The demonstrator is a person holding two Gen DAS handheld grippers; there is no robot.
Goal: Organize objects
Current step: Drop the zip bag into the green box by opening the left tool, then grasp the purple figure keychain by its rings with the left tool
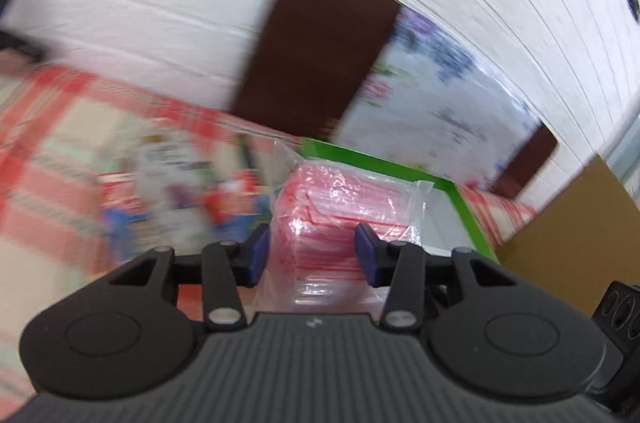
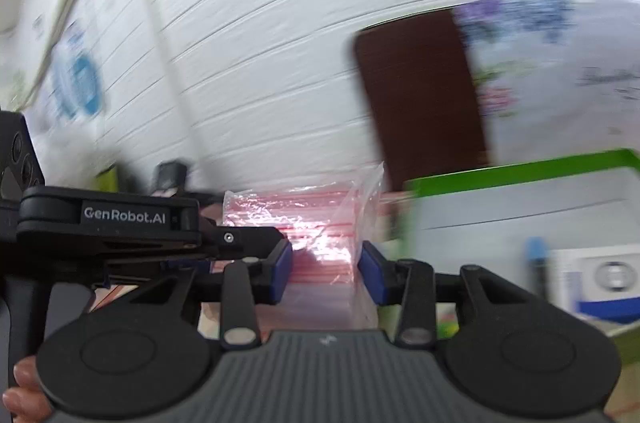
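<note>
— Left tool [image 1: 312,255]: how does it stand?
— Angled downward, blue pads [image 1: 259,255] clamped on either side of a clear packet of red-striped bags [image 1: 344,207].
— And the right tool [image 2: 325,263]?
— Tilted gently down, its pads closed on the same packet's other end. The left tool crosses just beside it; fingertips [image 2: 24,389] grip the handle.
</note>
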